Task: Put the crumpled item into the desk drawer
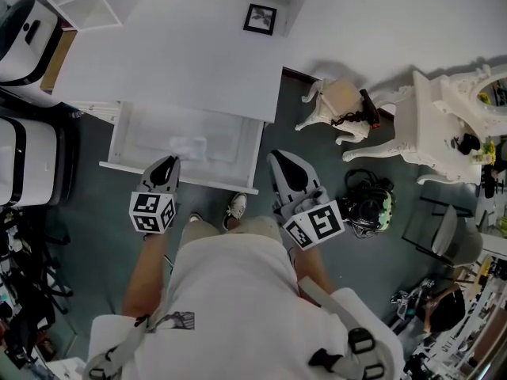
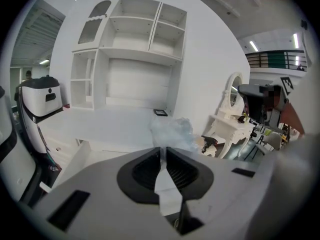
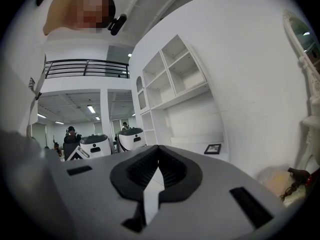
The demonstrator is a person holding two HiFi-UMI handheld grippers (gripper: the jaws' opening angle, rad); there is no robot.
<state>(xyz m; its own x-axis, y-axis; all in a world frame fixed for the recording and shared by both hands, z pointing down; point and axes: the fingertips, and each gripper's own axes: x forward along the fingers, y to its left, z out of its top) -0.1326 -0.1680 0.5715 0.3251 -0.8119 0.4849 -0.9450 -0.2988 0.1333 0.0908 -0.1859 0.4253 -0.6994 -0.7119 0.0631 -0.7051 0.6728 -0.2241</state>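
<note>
Fingers of the left gripper [image 2: 163, 150] pinch the crumpled clear plastic [image 2: 172, 131] at their 12 o'clock, over the open drawer [image 1: 131, 137]. The right gripper [image 3: 159, 161] has its fingers together, empty. The plastic is likely featherlight, soft and slippery, so any bunched fold serves.

A large indoor test hall staged as a bedroom: white table [image 1: 158, 62] with shelves [image 2: 135, 34], ornate vanity [image 1: 432, 125], wheeled white machines [image 3: 132, 138], mezzanine railing [image 3: 85, 66], floor cables [image 1: 24, 291].

The person wears a cream T-shirt [image 1: 230, 291], beige shorts [image 1: 200, 229] and a white sneaker [image 1: 235, 207] — grey harness straps [image 1: 318, 298] with black buckles [image 1: 360, 341] lie over the shirt. The left tool [image 1: 169, 162] and right tool [image 1: 280, 158] are grey-shelled with black ribbed pads — each bears a black-and-white marker cube [image 1: 152, 212].
</note>
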